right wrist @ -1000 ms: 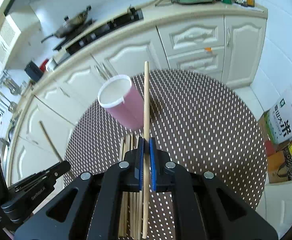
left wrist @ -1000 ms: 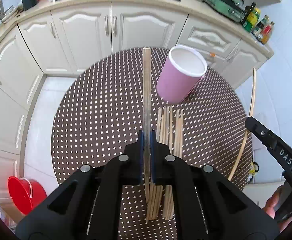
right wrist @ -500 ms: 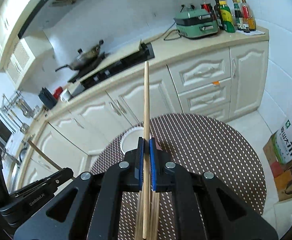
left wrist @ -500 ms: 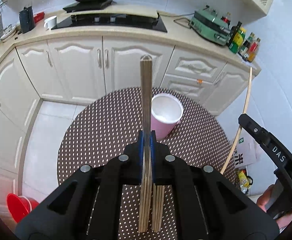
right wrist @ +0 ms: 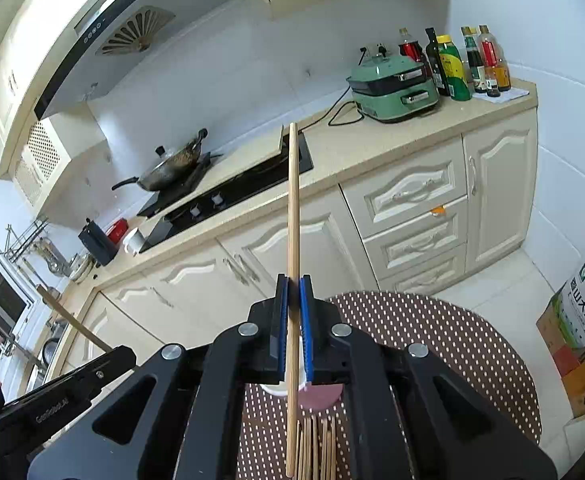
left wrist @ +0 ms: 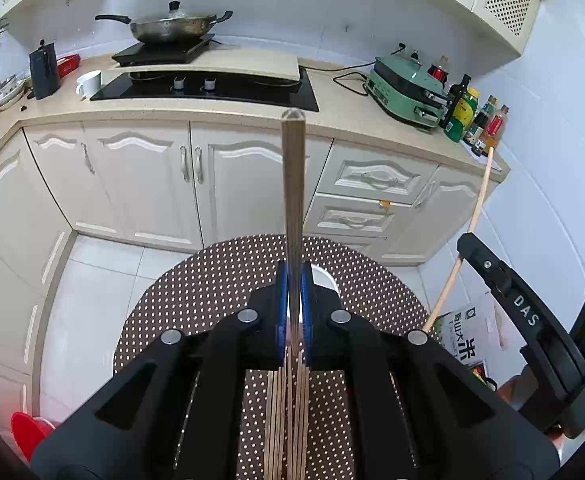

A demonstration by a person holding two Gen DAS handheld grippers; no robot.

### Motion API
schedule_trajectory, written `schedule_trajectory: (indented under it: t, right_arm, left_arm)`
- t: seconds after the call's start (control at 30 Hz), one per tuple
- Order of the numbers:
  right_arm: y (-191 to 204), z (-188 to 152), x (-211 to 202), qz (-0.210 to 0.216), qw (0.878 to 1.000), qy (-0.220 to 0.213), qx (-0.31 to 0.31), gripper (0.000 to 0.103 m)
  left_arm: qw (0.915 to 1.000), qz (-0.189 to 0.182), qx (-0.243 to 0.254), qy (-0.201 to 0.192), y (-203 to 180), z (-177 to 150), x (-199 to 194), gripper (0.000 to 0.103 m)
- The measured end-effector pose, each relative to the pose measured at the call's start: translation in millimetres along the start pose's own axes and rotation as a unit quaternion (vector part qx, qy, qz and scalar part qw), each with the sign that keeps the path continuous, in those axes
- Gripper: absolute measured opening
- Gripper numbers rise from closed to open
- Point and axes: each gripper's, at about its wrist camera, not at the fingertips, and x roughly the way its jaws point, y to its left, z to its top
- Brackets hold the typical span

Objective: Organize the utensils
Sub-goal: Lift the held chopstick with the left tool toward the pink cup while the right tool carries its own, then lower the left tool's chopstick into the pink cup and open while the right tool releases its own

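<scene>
Fingers (left wrist: 280,312) blue-padded, pinching slim wooden chopstick (left wrist: 293,200); dotted round table (left wrist: 212,288).

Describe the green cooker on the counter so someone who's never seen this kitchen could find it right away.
Start at the long beige countertop above the cream cabinets and go right from the black cooktop. The green electric cooker sits there against the wall beside a cluster of sauce bottles. It is the only mint-green, boxy appliance there, with a black cord trailing from it.
</scene>
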Motion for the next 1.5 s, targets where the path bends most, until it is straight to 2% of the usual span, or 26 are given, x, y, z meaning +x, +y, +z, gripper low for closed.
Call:
schedule_trajectory:
  t: [0.47, 0.7, 1.0, 1.27, 1.5]
  right_arm:
    - [5, 27, 48, -0.002, 1.000, -0.026, 0.010, 0.005]
    - [3, 21, 79, -0.011, 1.000, -0.020, 0.011, 0.005]
    - [-5, 1, 124, -0.026, 1.000, 0.008, 0.001, 0.005]
    - [-2, -24, 152, -0.021, 0.998, 0.051, -0.041, 0.005]
    - [-7, -34, 156, -0.020, 0.996, 0.074, -0.051, 0.005]
  left_arm:
    - [0.9999, 0.008, 0.006, -0.005, -11, 36, 26, 0.006]
    - [0.9997, 0.009, 0.004, 0.022, -8, 39, 60, 0.006]
    - [0.9971, 0.009, 0.000, 0.075, 5, 31, 112, 0.006]
    - [0.9928, 0.002, -0.001, 0.120, 12, 22, 149, 0.007]
    - [0.9926, 0.000, -0.002, 0.121, 13, 25, 165, 0.009]
